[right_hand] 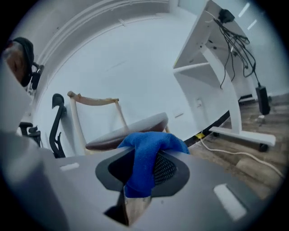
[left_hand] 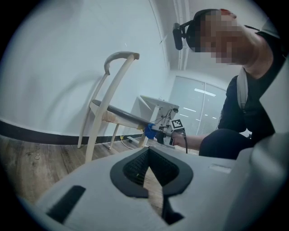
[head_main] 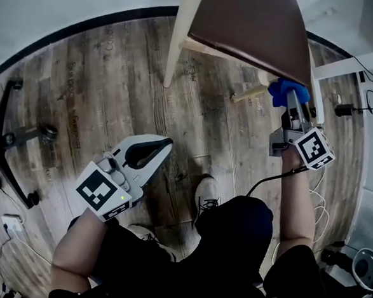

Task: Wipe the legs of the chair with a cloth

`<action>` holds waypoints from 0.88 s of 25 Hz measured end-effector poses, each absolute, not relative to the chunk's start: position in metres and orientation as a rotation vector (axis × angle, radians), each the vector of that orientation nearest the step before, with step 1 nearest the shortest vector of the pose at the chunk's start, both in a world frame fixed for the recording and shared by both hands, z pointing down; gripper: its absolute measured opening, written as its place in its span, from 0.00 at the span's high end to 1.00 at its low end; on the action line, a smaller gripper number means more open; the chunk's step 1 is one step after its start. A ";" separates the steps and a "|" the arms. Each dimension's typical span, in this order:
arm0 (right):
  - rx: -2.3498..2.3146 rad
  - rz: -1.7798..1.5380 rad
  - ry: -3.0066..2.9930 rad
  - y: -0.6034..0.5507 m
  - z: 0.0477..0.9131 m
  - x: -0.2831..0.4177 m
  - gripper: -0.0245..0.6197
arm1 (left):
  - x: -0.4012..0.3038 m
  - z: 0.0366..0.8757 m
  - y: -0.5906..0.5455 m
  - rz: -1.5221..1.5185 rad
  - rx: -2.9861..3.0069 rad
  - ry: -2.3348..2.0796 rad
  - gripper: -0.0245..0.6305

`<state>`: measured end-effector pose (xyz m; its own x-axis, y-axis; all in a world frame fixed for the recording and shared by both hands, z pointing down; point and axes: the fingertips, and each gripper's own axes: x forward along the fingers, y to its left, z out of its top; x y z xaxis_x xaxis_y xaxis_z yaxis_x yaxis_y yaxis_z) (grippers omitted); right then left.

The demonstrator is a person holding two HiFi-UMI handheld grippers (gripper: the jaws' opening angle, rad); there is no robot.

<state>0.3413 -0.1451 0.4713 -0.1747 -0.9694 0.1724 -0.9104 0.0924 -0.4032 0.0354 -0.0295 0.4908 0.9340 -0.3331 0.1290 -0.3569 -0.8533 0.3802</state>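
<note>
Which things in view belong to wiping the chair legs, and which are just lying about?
For the job: chair legs, blue cloth, right gripper holding it.
Lying about: office chair base, white desk frame, cables, power adapter.

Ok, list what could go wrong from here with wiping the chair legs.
1. The blue cloth is bunched in the right gripper; dragging along a leg may pull it loose.
2. The left gripper hangs shut, away from the chair, so the unsteadied chair might slide on the wood floor.
3. Loose cables lie beside the right arm and might snag.
</note>
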 end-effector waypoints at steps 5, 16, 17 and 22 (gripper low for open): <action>-2.050 -0.550 2.274 -0.145 0.478 0.363 0.81 | 0.037 0.496 -0.034 0.090 2.682 -0.500 0.95; -2.163 -0.563 2.389 -0.156 0.544 0.368 0.81 | 0.041 0.498 -0.037 0.104 2.672 -0.523 0.95; -2.175 -0.579 2.401 -0.157 0.556 0.369 0.81 | 0.041 0.499 -0.037 0.108 2.674 -0.524 0.95; -2.225 -0.700 2.433 -0.160 0.623 0.371 0.81 | 0.038 0.507 -0.041 0.132 2.661 -0.553 0.95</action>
